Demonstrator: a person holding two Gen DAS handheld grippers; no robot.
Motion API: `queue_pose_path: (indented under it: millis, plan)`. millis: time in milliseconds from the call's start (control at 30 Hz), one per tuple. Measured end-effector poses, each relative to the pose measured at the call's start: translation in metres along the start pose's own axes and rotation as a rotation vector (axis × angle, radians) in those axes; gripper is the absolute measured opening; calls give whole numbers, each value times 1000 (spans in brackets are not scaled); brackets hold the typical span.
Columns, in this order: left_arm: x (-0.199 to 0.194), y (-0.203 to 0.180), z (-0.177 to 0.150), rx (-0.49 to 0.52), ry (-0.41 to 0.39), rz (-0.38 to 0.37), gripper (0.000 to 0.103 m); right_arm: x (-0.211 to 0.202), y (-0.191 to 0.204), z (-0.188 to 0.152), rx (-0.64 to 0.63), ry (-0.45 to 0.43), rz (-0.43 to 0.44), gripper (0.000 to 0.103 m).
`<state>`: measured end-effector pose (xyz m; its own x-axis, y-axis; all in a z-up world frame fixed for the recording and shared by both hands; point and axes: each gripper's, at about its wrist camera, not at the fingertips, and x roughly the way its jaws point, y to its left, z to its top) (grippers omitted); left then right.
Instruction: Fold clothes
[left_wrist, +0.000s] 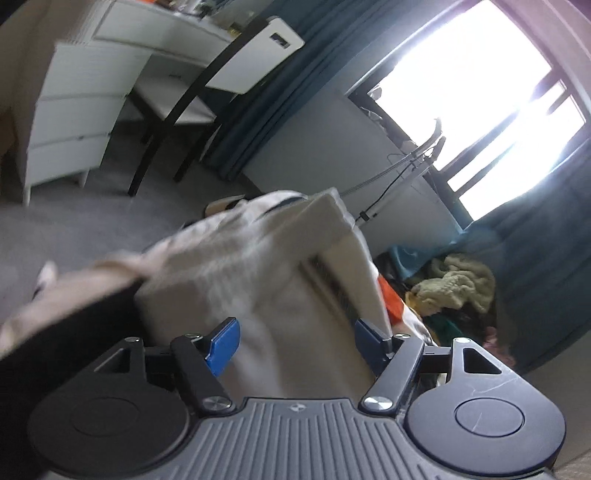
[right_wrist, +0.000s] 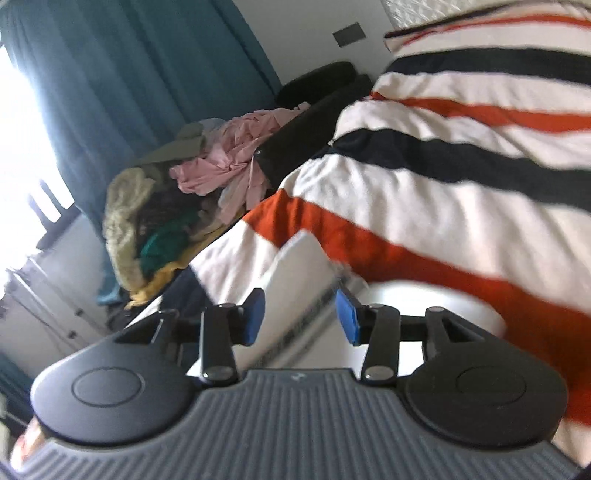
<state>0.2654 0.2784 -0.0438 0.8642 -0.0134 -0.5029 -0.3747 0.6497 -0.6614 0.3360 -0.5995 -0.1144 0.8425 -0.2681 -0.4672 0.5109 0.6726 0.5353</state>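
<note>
A cream garment (left_wrist: 258, 266) with a dark trim line lies in front of my left gripper (left_wrist: 295, 345). The gripper's blue pads (left_wrist: 223, 345) stand wide apart with the cloth spread between them, so it is open. In the right wrist view the same pale garment (right_wrist: 295, 295) shows as a folded white edge between the blue pads (right_wrist: 347, 317) of my right gripper (right_wrist: 301, 315), which is open too. It rests on a bedspread (right_wrist: 443, 184) with white, orange and black stripes.
A heap of mixed clothes (right_wrist: 177, 206) lies at the bed's far side, also seen in the left wrist view (left_wrist: 454, 288). Teal curtains (right_wrist: 129, 74), a bright window (left_wrist: 480, 92), a white dresser (left_wrist: 81, 110) and a dark-framed chair (left_wrist: 192, 99) stand beyond on grey carpet.
</note>
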Motion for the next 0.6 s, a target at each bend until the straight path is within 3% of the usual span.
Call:
queue_pose_path:
  millis: [167,333,500,600]
  plan:
    - [-25,26,-37,-76,-2,-63,77,-64,-48,-33,153,8,65,47]
    - [-33,46,-52,-170,37,-94,83,-84,-84,-75,293,103,170,47]
    - [-12,71,-59,-265,17,-60,85,-54,-88,-99,421,292,296,47]
    - [6,83,-62,-293,-5,-57,84,-34,-74,-109,391,325,321,47]
